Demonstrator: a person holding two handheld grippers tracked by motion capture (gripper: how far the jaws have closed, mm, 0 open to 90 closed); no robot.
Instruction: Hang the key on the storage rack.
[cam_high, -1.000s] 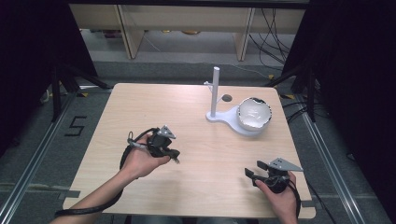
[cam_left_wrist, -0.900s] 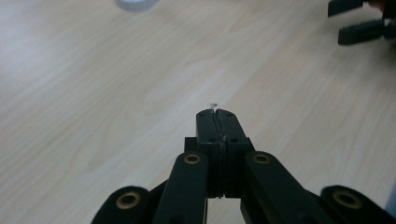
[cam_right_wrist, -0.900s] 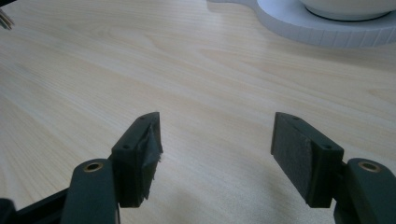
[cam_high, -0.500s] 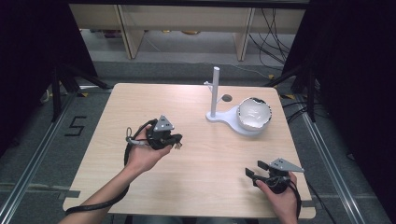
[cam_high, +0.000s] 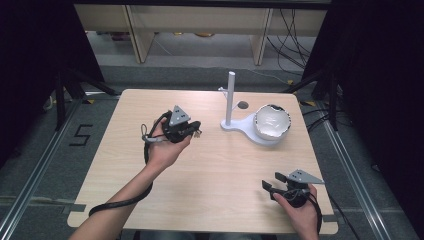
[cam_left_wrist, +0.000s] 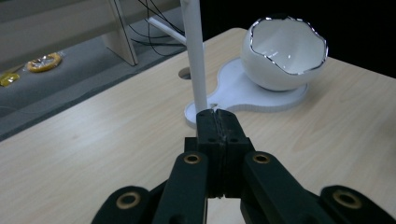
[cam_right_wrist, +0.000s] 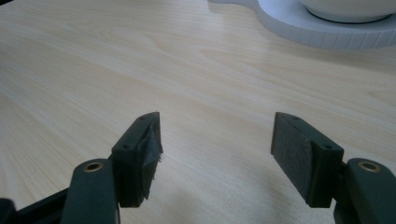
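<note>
The left gripper (cam_left_wrist: 218, 116), jaws closed on nothing, nears the stand's post (cam_left_wrist: 196, 51); it could knock the bowl (cam_left_wrist: 286, 51). The right gripper (cam_right_wrist: 217, 144) rests open.

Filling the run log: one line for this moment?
left gripper: shut, empty, near stand | right gripper: open, empty | bowl: on stand base

I am working in what looks like a lab or a test room for recording. My counter (cam_high: 150, 200) is a plain light-wood top standing alone on a grey floor (cam_high: 40, 150), with black curtains (cam_high: 30, 60) hanging on both sides. On the floor I see tape lines (cam_high: 30, 172) and a marked number 5 (cam_high: 80, 135). Behind the counter, loose cables (cam_high: 292, 30) hang by a wooden shelf unit (cam_high: 135, 35).
</note>
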